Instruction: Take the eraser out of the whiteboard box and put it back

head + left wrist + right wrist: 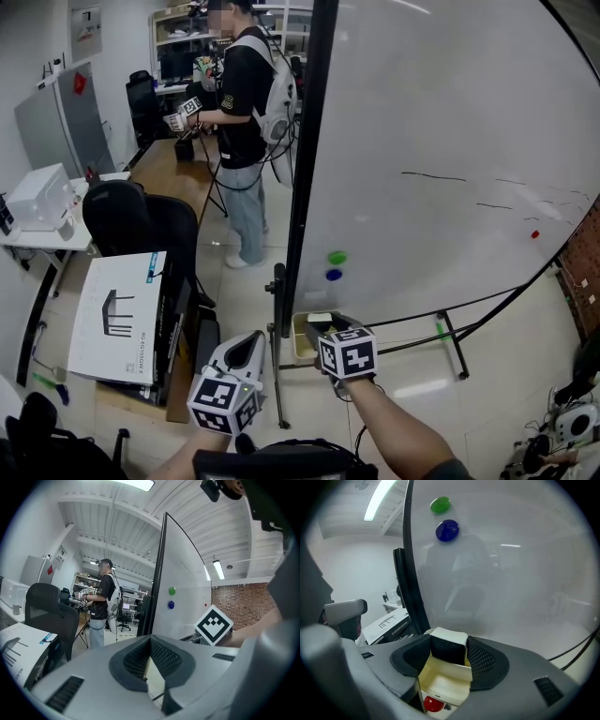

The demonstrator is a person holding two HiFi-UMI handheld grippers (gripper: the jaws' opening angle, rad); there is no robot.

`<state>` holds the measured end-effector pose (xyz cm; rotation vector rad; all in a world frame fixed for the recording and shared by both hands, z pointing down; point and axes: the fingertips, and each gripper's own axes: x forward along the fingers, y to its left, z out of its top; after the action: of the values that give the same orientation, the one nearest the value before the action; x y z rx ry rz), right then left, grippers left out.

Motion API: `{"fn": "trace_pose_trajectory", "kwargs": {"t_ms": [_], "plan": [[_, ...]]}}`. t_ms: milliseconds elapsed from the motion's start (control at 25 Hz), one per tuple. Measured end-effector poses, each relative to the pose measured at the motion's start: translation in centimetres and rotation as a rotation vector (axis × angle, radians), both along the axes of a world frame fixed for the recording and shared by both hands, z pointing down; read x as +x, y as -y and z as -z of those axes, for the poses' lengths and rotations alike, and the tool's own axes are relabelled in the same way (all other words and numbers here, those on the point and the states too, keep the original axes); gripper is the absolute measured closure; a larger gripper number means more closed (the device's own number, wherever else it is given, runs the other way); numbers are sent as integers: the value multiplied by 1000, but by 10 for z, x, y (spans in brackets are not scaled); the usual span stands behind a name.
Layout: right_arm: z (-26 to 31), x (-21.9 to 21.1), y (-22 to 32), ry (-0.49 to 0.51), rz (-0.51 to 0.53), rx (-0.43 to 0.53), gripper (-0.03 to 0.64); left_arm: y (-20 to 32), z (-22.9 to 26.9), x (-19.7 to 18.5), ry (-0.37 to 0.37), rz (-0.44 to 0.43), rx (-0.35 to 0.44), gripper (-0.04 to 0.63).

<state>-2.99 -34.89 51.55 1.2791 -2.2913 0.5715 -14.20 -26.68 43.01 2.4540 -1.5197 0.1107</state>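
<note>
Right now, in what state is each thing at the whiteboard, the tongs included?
right tongs: shut on the eraser.
left tongs: shut, nothing between them.
eraser: gripped, held at the box's open top.
whiteboard box: open, its visible inside bare.
whiteboard: upright, with a few thin pen marks.
green magnet: stuck to the board.
blue magnet: stuck to the board, just below the green one.

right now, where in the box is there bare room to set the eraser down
The cream plastic box's floor looks bare, bordered by its walls, just below the white-backed black eraser held between the jaws of the right gripper. Crowded spot: the near wall, where a small red round thing sits; whether inside or outside the box, I cannot tell.
</note>
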Motion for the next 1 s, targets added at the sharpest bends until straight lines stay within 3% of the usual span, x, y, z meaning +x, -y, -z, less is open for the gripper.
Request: {"fn": "trace_pose_trajectory", "kwargs": {"t_ms": [520, 720, 1000], "plan": [[-15, 2, -2, -88, 21, -132, 350, -12, -5, 5, 4, -15, -12, 574], [-19, 3, -3, -62, 7, -235, 350, -20, -7, 7, 5, -27, -14, 574], [-23, 2, 0, -122, 7, -320, 350, -28, -10, 12, 4, -40, -23, 574]]}}
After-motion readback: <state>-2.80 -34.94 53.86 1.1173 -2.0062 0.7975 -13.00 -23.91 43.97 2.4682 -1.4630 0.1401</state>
